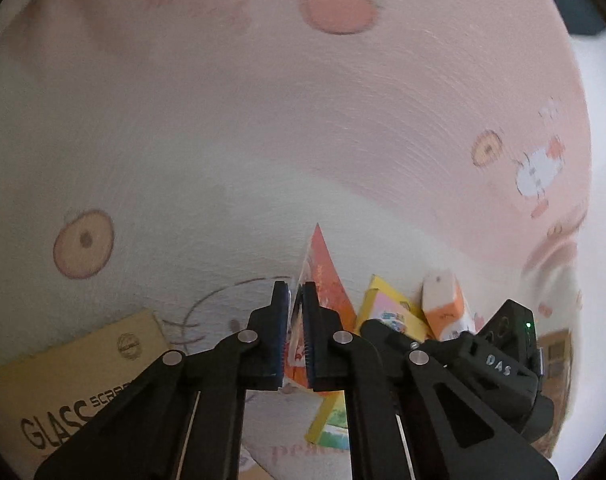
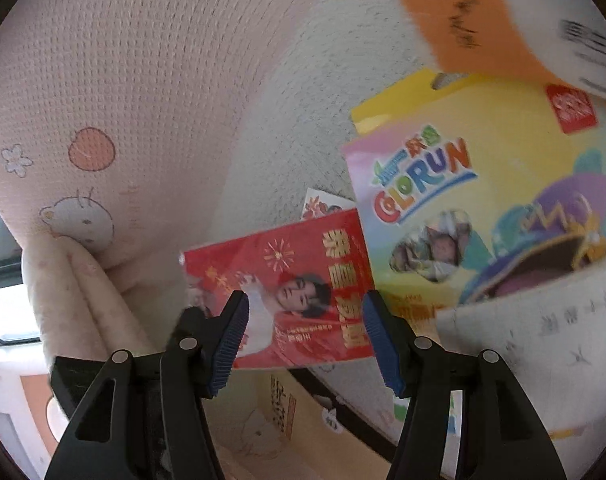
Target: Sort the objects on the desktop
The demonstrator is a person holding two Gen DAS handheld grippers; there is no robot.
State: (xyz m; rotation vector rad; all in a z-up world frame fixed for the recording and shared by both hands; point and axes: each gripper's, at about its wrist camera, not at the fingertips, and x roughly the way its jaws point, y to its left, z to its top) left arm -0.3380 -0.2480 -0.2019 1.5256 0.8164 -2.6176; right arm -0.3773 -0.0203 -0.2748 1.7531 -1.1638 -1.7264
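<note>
The red card (image 1: pixel 323 276) is pinched edge-on in my left gripper (image 1: pixel 297 336), whose jaws are clenched on it and carry it clear of the patterned cloth (image 1: pixel 263 120). I judge the thin-edge grip suits a flat item that offers no other purchase once lifted.

My right gripper (image 2: pixel 303 340) stands released, jaws apart, with nothing pressed between the pads. In its view the card (image 2: pixel 287 292) hangs just beyond the fingertips, printed face toward the lens, so it may be meant to take the card or steady it; I cannot tell which.

The left wrist view shows the grip itself, a brown "GLASS" box (image 1: pixel 75 380) at near left, and the right gripper's body at near right. It gives only slivers of the yellow box (image 1: pixel 387 312) and the orange-and-white carton (image 1: pixel 447 304).

The right wrist view shows the card's full face, the yellow box (image 2: pixel 483 200) labelled COLORUN to the right, and the carton (image 2: pixel 483 20) at far right.
</note>
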